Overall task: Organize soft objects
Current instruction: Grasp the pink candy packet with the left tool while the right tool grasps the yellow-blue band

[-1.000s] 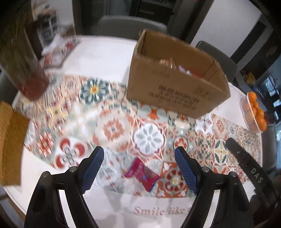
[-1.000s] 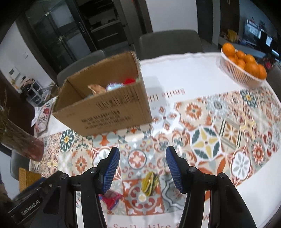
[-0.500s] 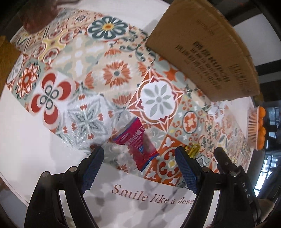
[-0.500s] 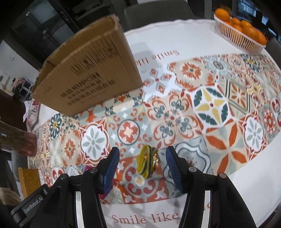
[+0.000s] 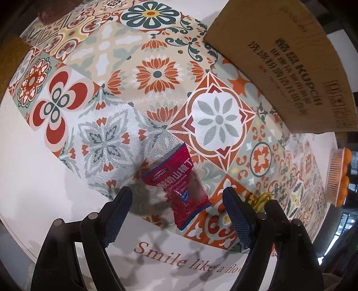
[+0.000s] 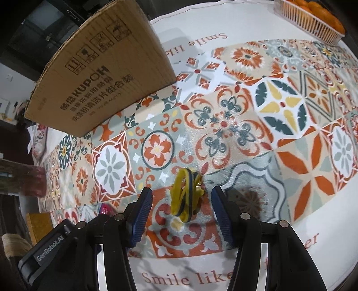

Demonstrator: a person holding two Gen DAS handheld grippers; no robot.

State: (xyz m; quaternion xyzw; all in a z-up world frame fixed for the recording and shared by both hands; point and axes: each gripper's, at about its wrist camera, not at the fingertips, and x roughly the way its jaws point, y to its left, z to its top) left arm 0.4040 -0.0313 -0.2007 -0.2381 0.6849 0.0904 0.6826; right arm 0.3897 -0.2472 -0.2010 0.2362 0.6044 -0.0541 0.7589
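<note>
Both grippers open and empty: left gripper (image 5: 177, 206) straddles the flat red packet (image 5: 177, 189) on the tablecloth (image 5: 67, 179), right gripper (image 6: 181, 207) straddles the yellow band bundle (image 6: 185, 194); risk: pads skid over the thin packet, or the bundle springs sideways.

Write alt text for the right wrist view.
The open right gripper points down at a yellow-and-dark elastic band lying between its blue fingers on a patterned tablecloth. A cardboard box stands behind, a basket of oranges far right.
</note>
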